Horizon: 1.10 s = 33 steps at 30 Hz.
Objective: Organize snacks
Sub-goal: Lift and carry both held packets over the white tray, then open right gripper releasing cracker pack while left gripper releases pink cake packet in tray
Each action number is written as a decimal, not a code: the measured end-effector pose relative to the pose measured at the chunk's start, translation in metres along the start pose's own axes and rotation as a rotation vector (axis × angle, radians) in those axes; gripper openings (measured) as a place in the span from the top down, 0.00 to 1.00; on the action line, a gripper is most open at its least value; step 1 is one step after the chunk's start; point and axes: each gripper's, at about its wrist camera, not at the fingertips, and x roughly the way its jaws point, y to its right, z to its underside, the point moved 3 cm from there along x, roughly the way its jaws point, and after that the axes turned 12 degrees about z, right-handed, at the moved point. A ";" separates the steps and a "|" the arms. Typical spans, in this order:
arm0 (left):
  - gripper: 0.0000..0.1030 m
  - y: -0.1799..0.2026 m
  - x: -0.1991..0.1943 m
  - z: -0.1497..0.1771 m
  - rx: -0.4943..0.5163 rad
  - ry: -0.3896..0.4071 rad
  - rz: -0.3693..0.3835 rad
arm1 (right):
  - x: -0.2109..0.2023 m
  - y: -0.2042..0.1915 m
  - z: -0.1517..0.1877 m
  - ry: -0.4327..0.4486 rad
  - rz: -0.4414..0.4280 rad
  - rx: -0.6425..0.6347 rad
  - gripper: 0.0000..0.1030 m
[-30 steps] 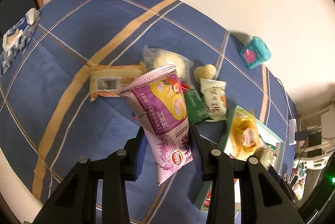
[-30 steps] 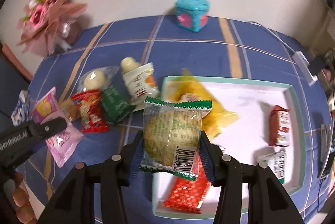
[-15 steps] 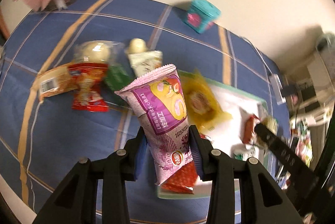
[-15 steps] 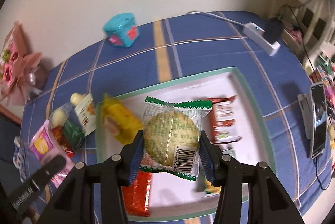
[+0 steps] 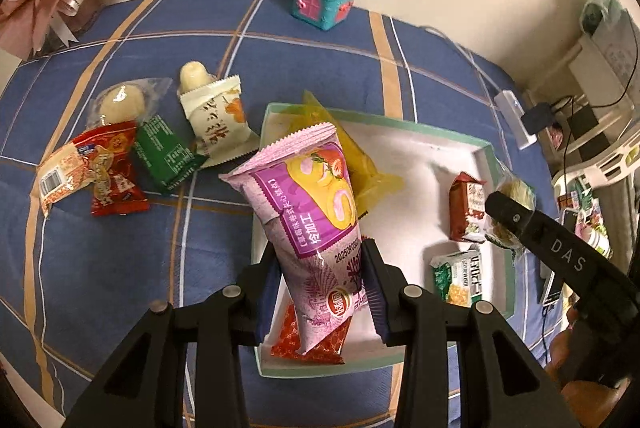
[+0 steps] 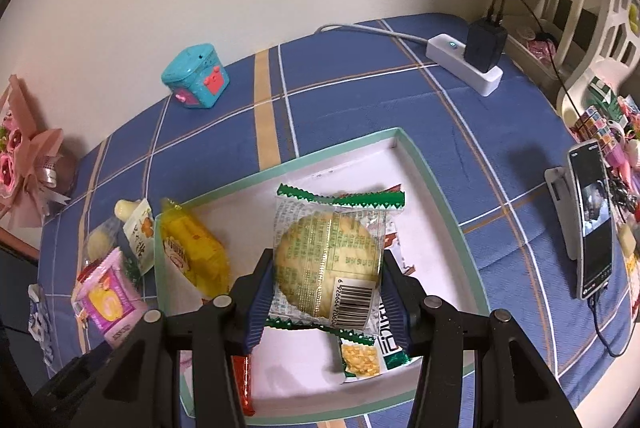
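Left wrist view, reading from the left: a loose cluster of snacks lies on the blue checked surface point(image 5: 120, 268), among them a red packet point(image 5: 110, 172), a green packet point(image 5: 164, 152) and a cream packet point(image 5: 218, 120), all still outside the tray point(image 5: 486, 156). Next, the left hand-held gripper point(image 5: 322, 270) is closed around the lower part of a pink-purple snack bag point(image 5: 308, 212), which hangs over the tray's near-left corner, above an orange-red packet point(image 5: 296, 340) and just in front of a yellow packet point(image 5: 352, 156). Further right, a dark red packet point(image 5: 466, 206) and a green-and-white packet point(image 5: 460, 278) already lie inside. In the right wrist view the right hand-held gripper point(image 6: 328, 280) is clamped on a clear-wrapped round cracker point(image 6: 328, 256) with green edging, held above the middle of the tray. To do this step well, I would lower each item onto bare white tray floor, not onto its neighbours: the bag toward the open near-left strip, the cracker toward the free centre. Open the jaws only once each wrapper is low, since these light, slippery packs could slide or tip over the rim. Keep the two grippers apart while releasing.
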 end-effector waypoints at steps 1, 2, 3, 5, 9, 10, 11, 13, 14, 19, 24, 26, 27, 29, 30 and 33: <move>0.60 0.000 0.004 0.000 0.004 -0.007 -0.005 | 0.004 -0.004 0.002 -0.007 0.000 -0.014 0.49; 0.60 0.000 0.009 0.001 0.008 -0.016 -0.013 | 0.007 -0.007 0.004 -0.010 -0.001 -0.025 0.49; 0.60 0.000 0.013 0.001 0.012 -0.021 -0.018 | 0.011 -0.011 0.006 -0.016 -0.001 -0.040 0.49; 0.60 -0.001 0.023 0.002 0.021 -0.036 -0.029 | 0.020 -0.019 0.011 -0.032 -0.008 -0.069 0.49; 0.60 -0.002 0.034 0.003 0.033 -0.045 -0.034 | 0.031 -0.028 0.014 -0.049 -0.009 -0.099 0.49; 0.60 -0.001 0.035 0.003 0.036 -0.045 -0.033 | 0.032 -0.030 0.015 -0.049 -0.009 -0.105 0.49; 0.60 -0.001 0.036 0.003 0.039 -0.044 -0.031 | 0.034 -0.031 0.015 -0.049 -0.010 -0.110 0.49; 0.60 -0.001 0.039 0.004 0.044 -0.041 -0.027 | 0.037 -0.034 0.016 -0.053 -0.011 -0.121 0.49; 0.60 -0.001 0.041 0.004 0.045 -0.040 -0.024 | 0.038 -0.036 0.016 -0.058 -0.006 -0.126 0.49; 0.60 -0.003 0.046 0.001 0.047 -0.037 -0.012 | 0.044 -0.041 0.015 -0.064 -0.020 -0.122 0.48; 0.60 -0.008 0.048 -0.003 0.038 -0.031 -0.007 | 0.049 -0.043 0.014 -0.062 -0.019 -0.120 0.48; 0.60 -0.011 0.050 -0.004 0.027 -0.033 -0.003 | 0.050 -0.044 0.014 -0.061 -0.017 -0.120 0.48; 0.60 -0.011 0.052 -0.005 0.022 -0.033 0.001 | 0.051 -0.044 0.013 -0.061 -0.014 -0.122 0.48; 0.60 -0.011 0.055 -0.006 0.019 -0.032 0.006 | 0.053 -0.044 0.013 -0.064 -0.015 -0.118 0.49; 0.60 -0.011 0.055 -0.007 0.019 -0.031 0.005 | 0.054 -0.045 0.012 -0.065 -0.015 -0.116 0.49; 0.60 -0.012 0.056 -0.007 0.024 -0.031 0.000 | 0.056 -0.045 0.012 -0.066 -0.007 -0.118 0.49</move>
